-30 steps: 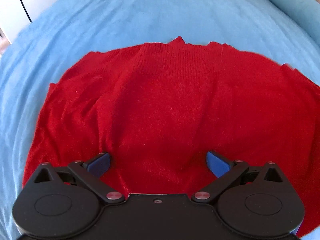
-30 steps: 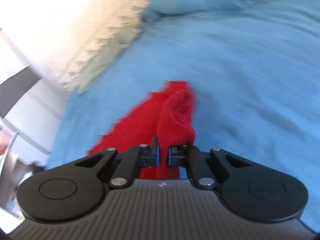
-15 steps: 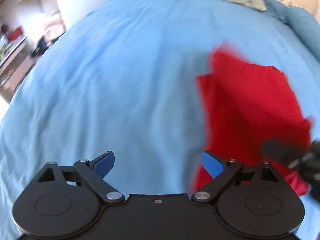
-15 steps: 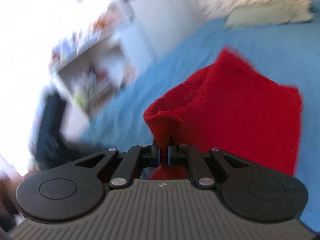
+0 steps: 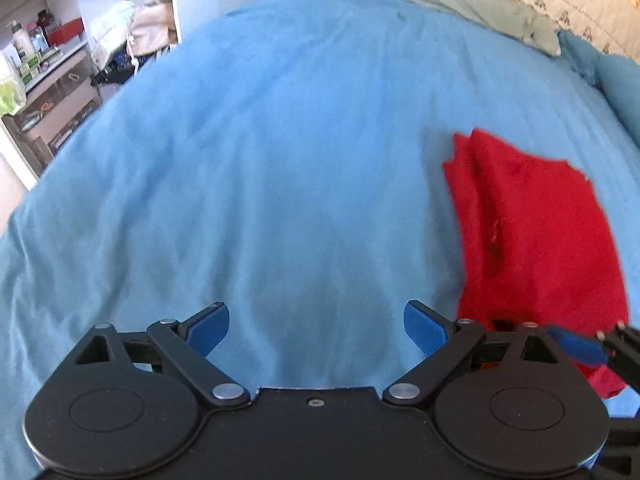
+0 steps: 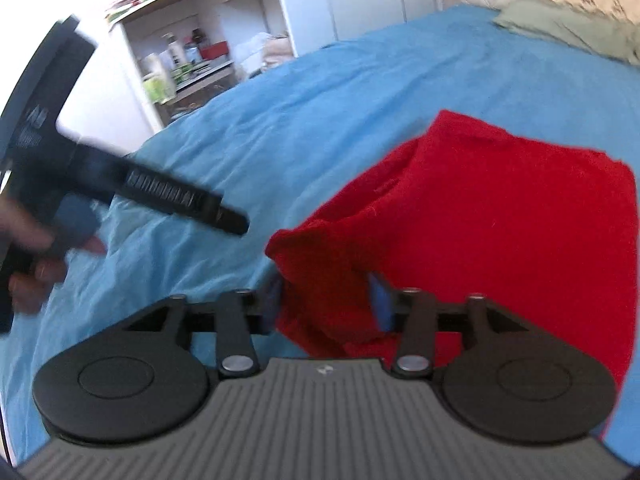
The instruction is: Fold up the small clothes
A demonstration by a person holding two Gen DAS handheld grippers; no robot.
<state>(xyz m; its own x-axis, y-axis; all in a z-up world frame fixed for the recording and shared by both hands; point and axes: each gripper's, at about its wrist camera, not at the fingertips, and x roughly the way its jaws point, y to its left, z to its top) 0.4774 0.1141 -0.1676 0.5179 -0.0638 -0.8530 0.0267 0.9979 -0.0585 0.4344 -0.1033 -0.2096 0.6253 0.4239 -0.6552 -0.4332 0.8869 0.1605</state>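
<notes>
A small red knit garment [image 5: 532,232] lies folded on the blue bedsheet [image 5: 280,160], at the right of the left wrist view. My left gripper [image 5: 316,330] hovers open over bare sheet to the garment's left, with nothing between its blue pads. My right gripper [image 6: 326,300] is at the garment's [image 6: 500,220] near edge. Its jaws are opening, and a loose hump of red cloth still sits between them. One blue fingertip [image 5: 576,346] of the right gripper shows at the garment's near right corner.
A hand [image 6: 36,256] holds the left tool at the left of the right wrist view. White shelves [image 6: 188,60] with bottles stand past the bed's far left edge. A grey-green pillow [image 5: 480,4] and a blue pillow [image 5: 620,80] lie at the head of the bed.
The left gripper swung off the spread red garment to bare sheet beside it. The right gripper carried a pinched fold across, doubling the garment over, and its jaws have now parted.
</notes>
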